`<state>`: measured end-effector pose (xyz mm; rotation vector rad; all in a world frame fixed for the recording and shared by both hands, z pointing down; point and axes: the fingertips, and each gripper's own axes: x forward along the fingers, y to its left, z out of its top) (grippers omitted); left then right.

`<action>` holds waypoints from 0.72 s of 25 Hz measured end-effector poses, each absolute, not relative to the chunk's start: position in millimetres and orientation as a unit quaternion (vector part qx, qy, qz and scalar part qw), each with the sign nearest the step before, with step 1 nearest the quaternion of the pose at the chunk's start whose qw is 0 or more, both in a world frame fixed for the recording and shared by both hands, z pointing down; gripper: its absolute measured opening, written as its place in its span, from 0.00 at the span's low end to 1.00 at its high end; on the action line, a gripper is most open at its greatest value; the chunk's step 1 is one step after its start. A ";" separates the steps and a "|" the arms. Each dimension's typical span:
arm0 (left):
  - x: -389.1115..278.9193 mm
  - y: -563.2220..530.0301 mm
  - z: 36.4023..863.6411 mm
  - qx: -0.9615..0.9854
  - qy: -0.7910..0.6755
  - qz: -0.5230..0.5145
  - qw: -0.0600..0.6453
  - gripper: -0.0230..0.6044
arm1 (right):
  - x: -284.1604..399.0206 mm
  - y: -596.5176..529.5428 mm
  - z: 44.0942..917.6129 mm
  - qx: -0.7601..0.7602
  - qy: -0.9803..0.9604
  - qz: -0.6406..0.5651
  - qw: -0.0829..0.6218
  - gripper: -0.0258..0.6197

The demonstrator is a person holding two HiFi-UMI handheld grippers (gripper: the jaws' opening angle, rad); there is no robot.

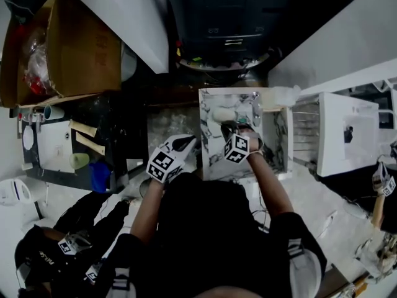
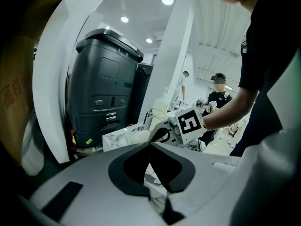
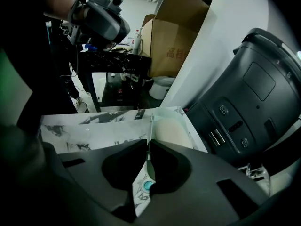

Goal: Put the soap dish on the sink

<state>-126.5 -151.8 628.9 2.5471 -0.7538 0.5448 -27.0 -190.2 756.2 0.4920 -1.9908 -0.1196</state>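
The soap dish (image 3: 172, 130) is a translucent white tray with a beige soap bar in it. It rests at the back of the marbled sink (image 3: 94, 132), next to the faucet (image 1: 256, 108). My right gripper (image 3: 150, 142) is shut on the dish's thin near rim, above the sink's drain (image 3: 148, 186). In the head view the dish (image 1: 222, 113) lies just beyond the right gripper (image 1: 232, 133). My left gripper (image 2: 150, 145) is shut with nothing in it. It hovers by the sink's (image 1: 212, 161) front left edge, and in the head view the left gripper (image 1: 178, 149) is beside the right one.
A large black machine (image 1: 226, 17) stands behind the sink. A cardboard box (image 1: 74, 42) sits at the far left above a dark table with a blue cup (image 1: 99, 176). A white rack (image 1: 347, 134) stands to the sink's right. People stand in the background.
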 end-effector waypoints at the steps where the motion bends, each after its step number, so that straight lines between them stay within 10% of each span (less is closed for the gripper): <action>1: -126.9 -152.1 630.0 0.917 -0.271 0.197 0.214 0.03 | -26.0 -191.7 758.8 0.206 -0.828 -0.048 0.520 0.06; 18: -132.0 -153.8 636.8 0.913 -0.274 0.205 0.223 0.03 | -24.6 -200.5 808.5 0.182 -0.809 -0.028 0.558 0.07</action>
